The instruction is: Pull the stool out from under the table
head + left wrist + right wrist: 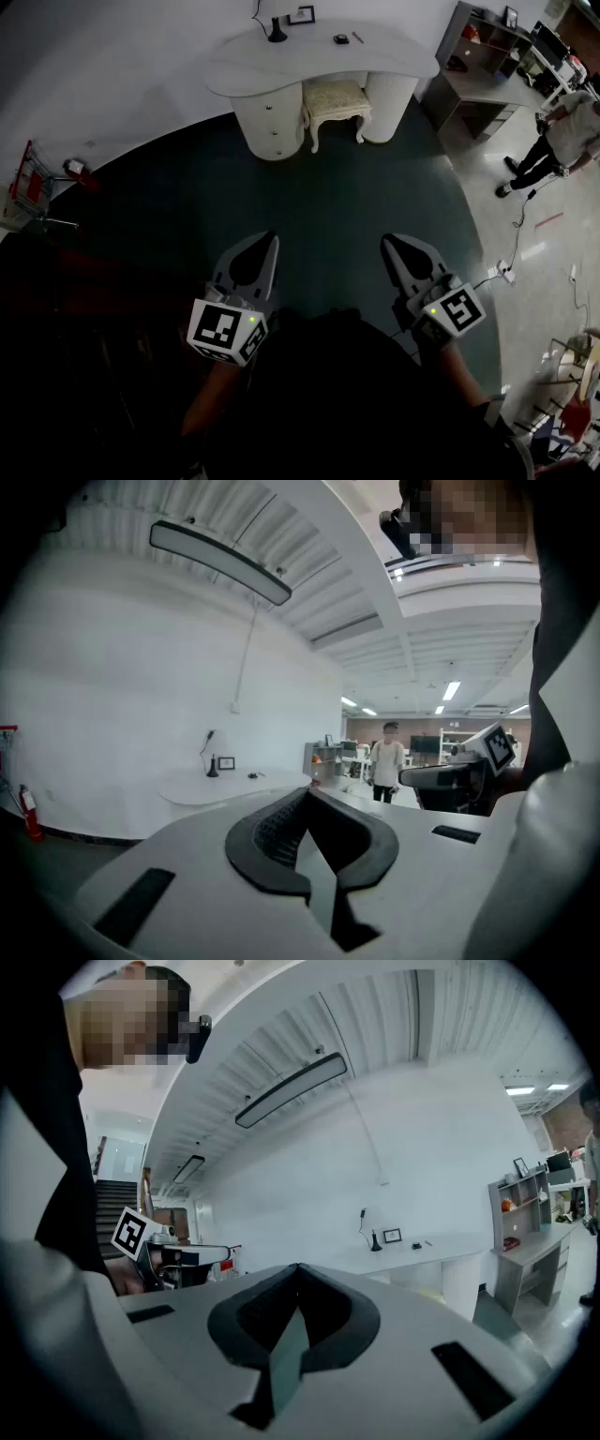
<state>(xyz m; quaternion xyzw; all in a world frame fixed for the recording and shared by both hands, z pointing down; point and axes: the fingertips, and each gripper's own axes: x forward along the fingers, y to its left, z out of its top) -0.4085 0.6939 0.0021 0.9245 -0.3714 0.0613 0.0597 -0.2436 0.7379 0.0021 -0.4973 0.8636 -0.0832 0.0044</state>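
Observation:
A cream stool (336, 103) with carved legs stands tucked under the curved white table (309, 58) at the far side of the room. My left gripper (271, 238) and right gripper (386, 242) are both shut and empty, held side by side close to my body, far short of the stool across dark green floor. In the left gripper view the table (225, 787) shows small beyond the shut left gripper (307, 794). The right gripper view shows the table (412, 1252) past the shut right gripper (298, 1269). The stool is hidden in both gripper views.
A lamp (276, 30), a picture frame (301, 15) and small items lie on the table. A grey desk with shelves (483, 66) stands at the right, where a person (553, 141) stands. A red cart (33, 178) is at the left.

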